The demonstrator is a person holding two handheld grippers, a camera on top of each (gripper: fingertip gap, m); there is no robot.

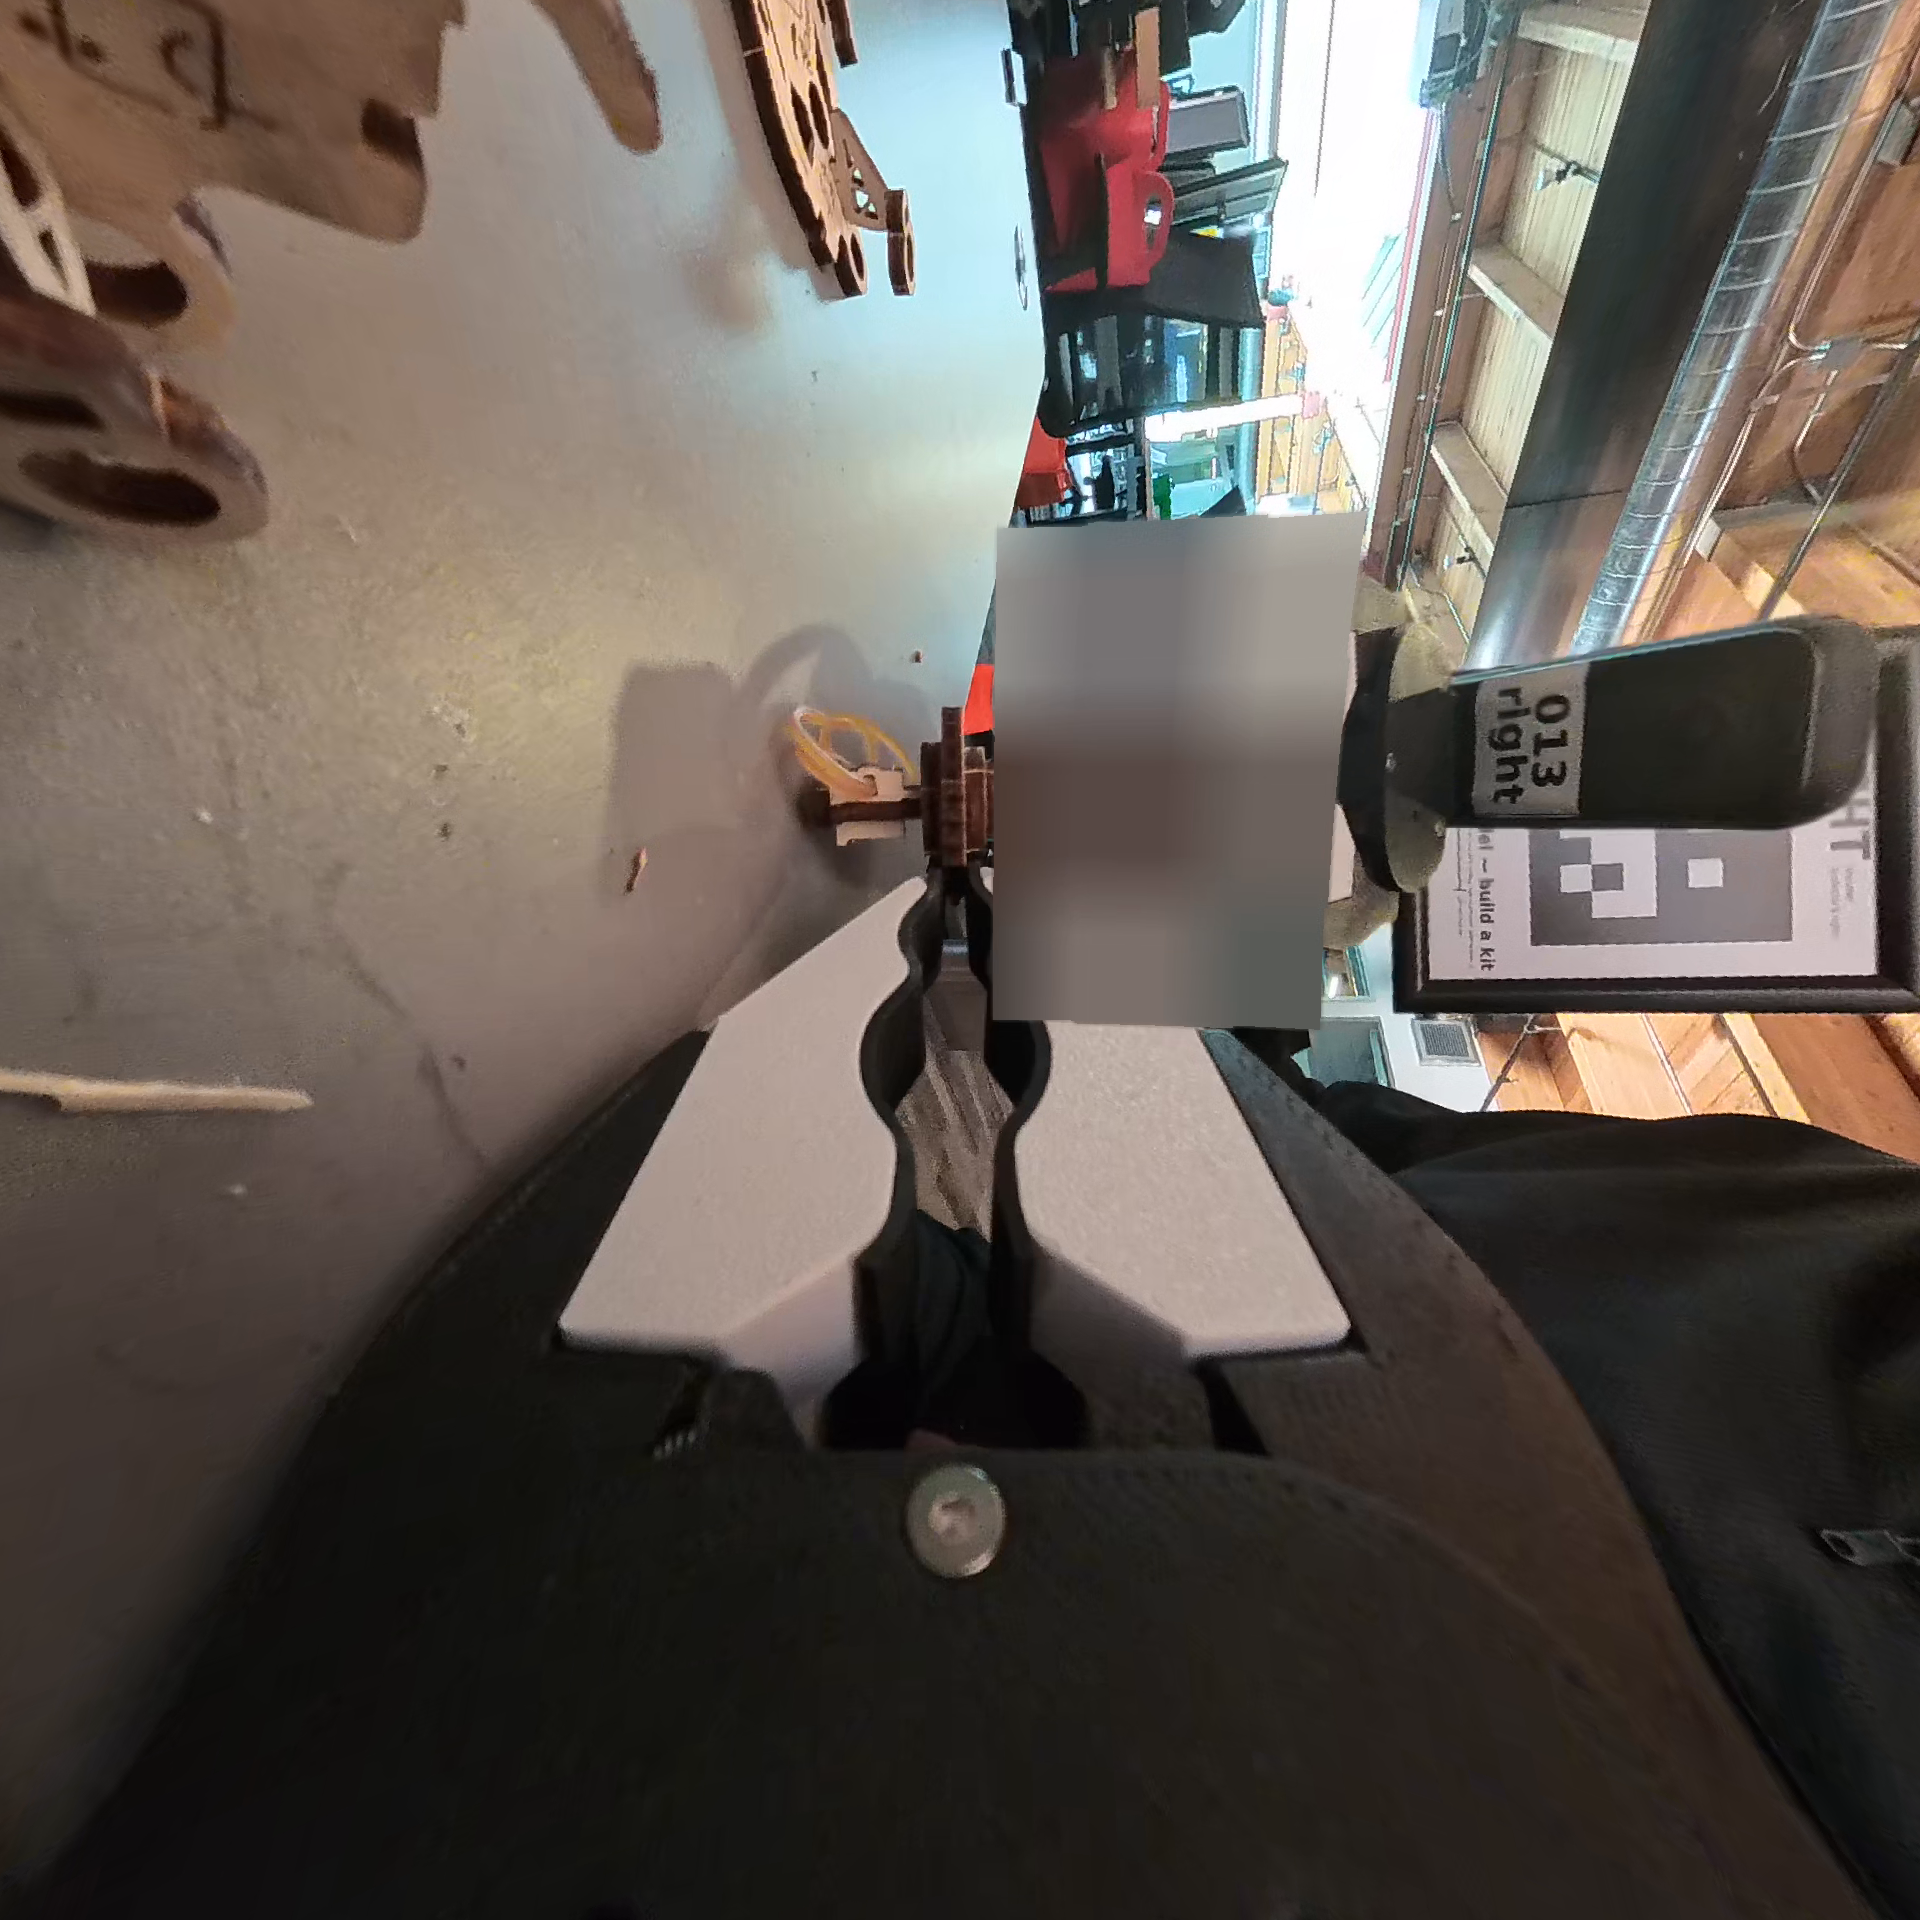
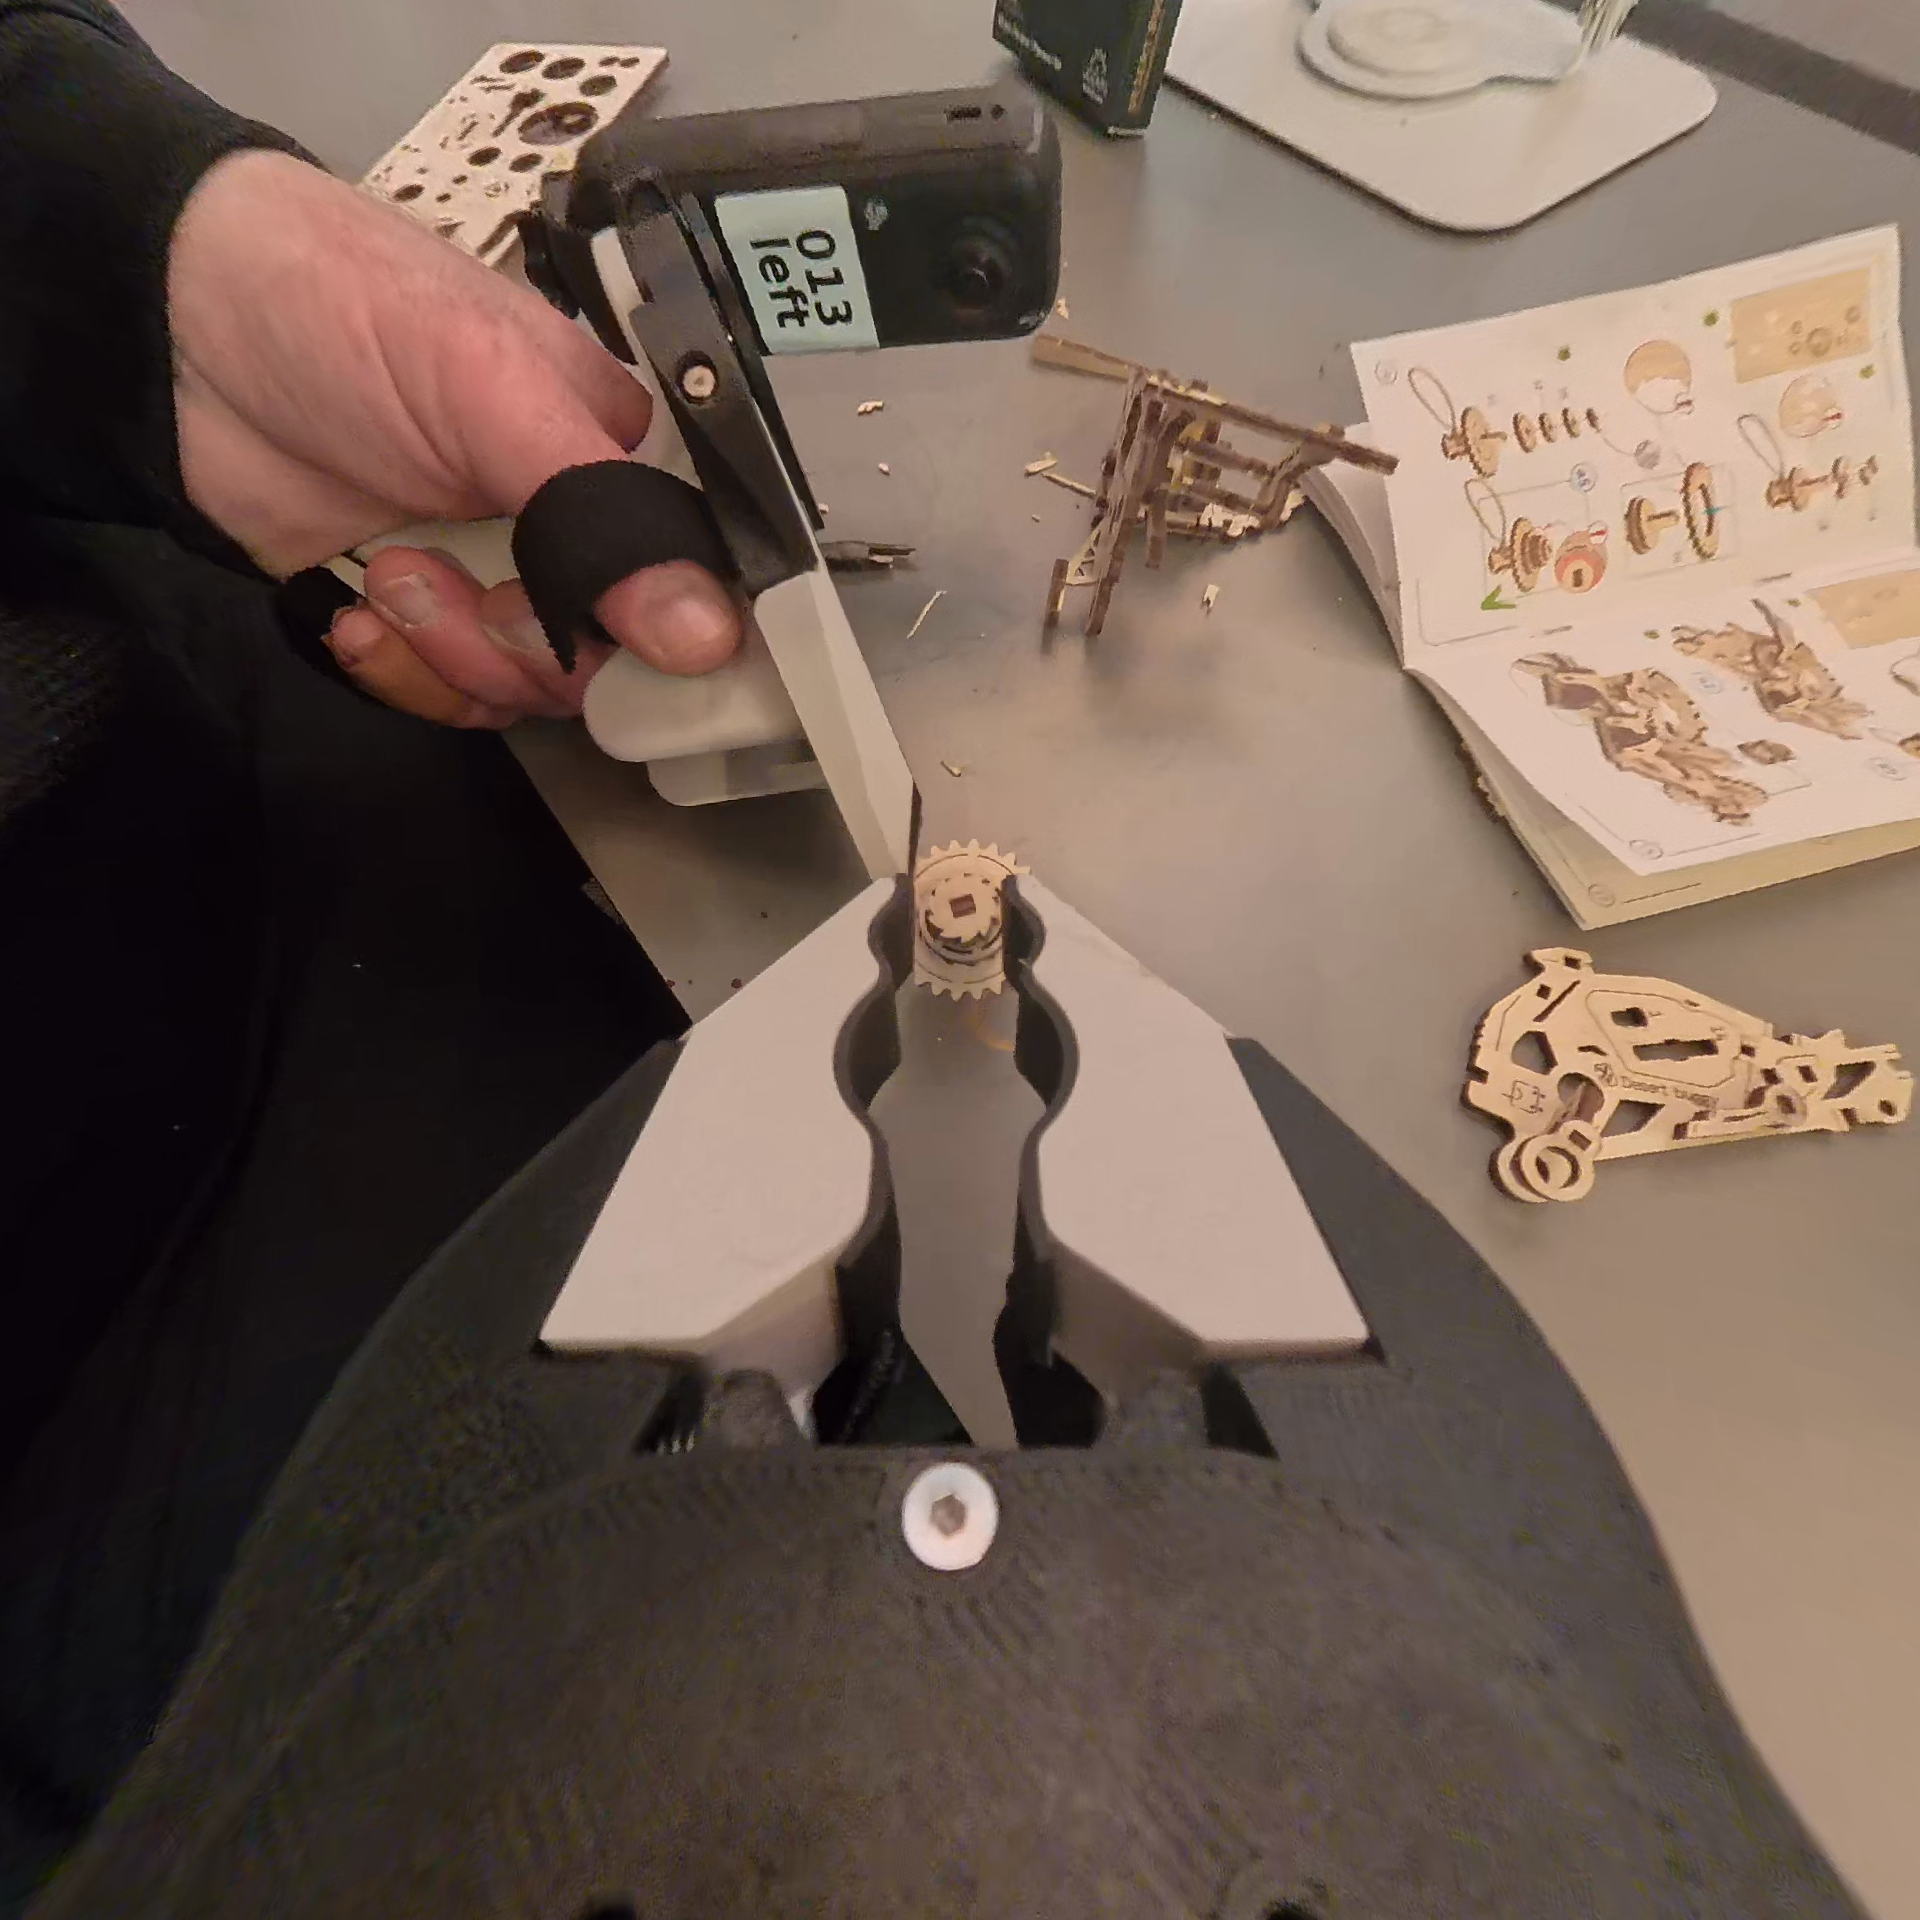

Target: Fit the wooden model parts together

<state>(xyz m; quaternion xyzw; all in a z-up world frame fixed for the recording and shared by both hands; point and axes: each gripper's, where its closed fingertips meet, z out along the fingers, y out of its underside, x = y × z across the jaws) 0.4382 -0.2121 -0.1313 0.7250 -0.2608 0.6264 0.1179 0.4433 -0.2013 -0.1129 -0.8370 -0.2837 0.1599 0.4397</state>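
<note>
The right gripper (image 2: 961, 920) pinches a small wooden gear stack (image 2: 964, 923) at its fingertips, holding it steady above the grey table (image 2: 1195, 727). The left gripper (image 1: 951, 894), nearly closed, seems to grip the stack's edge, probably to press its layers together.

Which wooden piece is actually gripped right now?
The small toothed gear assembly, between the right gripper's jaws. The flat buggy side panel and the upright frame sit untouched on the table.
</note>
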